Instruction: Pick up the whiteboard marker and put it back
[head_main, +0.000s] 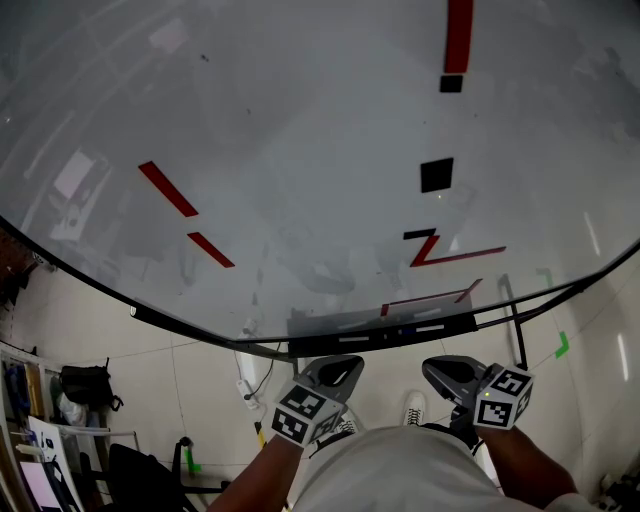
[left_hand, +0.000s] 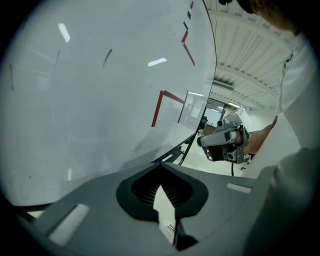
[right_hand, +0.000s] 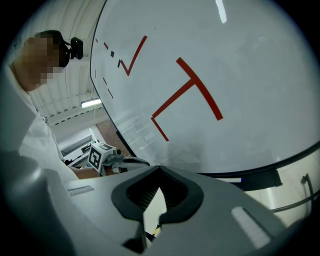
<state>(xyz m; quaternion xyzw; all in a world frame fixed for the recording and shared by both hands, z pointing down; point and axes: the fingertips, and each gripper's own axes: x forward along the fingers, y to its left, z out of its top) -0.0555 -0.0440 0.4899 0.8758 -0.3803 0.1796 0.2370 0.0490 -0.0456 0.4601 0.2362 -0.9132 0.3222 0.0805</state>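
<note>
left tongs (head_main: 341, 368) pressed together, empty | right tongs (head_main: 443, 366) same | whiteboard marker (head_main: 427, 327) in tray (head_main: 300, 346)

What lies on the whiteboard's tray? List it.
On the tray, two pale sticks, probably whiteboard markers, lie end to end with a blue bit between them. They are too small to read caps or labels, and the tray's dark lip may cover more.
</note>
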